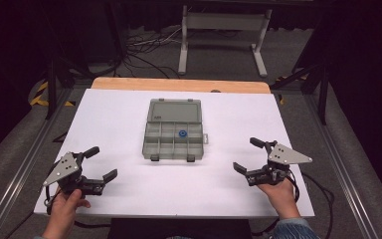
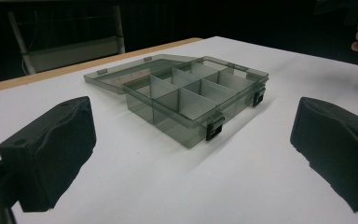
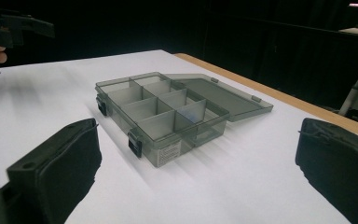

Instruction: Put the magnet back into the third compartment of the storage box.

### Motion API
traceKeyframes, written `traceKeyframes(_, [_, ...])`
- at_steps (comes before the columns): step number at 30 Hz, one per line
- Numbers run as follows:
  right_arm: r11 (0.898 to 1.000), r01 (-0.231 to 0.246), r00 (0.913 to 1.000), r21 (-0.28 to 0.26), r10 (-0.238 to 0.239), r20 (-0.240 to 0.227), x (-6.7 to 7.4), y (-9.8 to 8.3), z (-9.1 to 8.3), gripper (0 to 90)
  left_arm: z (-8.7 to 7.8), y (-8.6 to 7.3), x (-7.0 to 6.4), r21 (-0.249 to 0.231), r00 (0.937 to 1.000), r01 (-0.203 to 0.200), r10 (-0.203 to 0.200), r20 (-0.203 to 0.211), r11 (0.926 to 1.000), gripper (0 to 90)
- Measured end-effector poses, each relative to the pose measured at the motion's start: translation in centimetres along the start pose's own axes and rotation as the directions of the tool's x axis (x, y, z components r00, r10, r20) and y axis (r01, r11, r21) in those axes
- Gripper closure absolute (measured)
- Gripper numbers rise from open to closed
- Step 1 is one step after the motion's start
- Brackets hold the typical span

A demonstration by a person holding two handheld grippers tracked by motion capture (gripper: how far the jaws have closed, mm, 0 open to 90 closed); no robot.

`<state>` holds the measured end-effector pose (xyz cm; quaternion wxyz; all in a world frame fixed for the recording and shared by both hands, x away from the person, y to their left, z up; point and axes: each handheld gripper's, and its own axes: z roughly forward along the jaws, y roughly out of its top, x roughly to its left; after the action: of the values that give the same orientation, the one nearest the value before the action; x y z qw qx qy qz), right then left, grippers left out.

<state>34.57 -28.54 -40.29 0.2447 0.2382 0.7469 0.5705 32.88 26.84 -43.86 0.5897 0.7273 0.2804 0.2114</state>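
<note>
A grey see-through compartment box (image 1: 173, 135) lies in the middle of the white table (image 1: 114, 114), its lid folded back flat on the far side. A small blue piece (image 1: 182, 133) sits in one of its compartments. The same box (image 2: 191, 95) (image 3: 161, 114) lies ahead of both gripper cameras, its dividers and two dark latches facing me. My left gripper (image 1: 102, 164) stands open near the front left, held by a hand, nothing between its jaws. On the front right my right gripper (image 1: 251, 155) is open too and holds nothing.
A wooden strip (image 1: 179, 85) runs along the table's far edge. Beyond it stand a white frame (image 1: 224, 30) and cables on the floor. Metal rails flank the table on both sides. Bare white surface lies between each gripper and the box.
</note>
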Motion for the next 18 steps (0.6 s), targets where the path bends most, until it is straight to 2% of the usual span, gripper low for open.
traceKeyframes(3, [1.0,-0.002,1.0,-0.024,0.002,0.008,-0.1,-0.5,-0.1,0.3,0.1,-0.1,0.0,0.001,1.0,0.008,-0.008,0.004,1.0,0.8])
traceKeyframes(8, [1.0,-0.007,0.9999,-0.016,0.008,0.011,0.0,-1.3,0.0,0.0,0.1,-0.2,0.1,0.003,0.9998,0.016,-0.017,0.008,0.9999,0.8])
traceKeyframes(11, [1.0,-0.019,0.9997,-0.012,0.019,0.017,0.0,-2.0,0.0,0.0,0.1,-0.4,0.3,-0.011,0.9998,0.022,-0.022,0.004,0.9997,0.8])
traceKeyframes(15, [0.999,-0.047,0.9987,-0.007,0.048,0.019,0.1,-2.8,0.2,0.0,0.1,-0.5,0.3,-0.021,0.9996,0.028,-0.027,0.011,0.9994,0.8])
traceKeyframes(18, [0.997,-0.074,0.9973,-0.038,0.074,0.0,0.0,-3.6,0.3,0.0,0.2,-0.5,0.4,-0.022,0.9995,0.029,-0.029,0.012,0.9993,0.7])
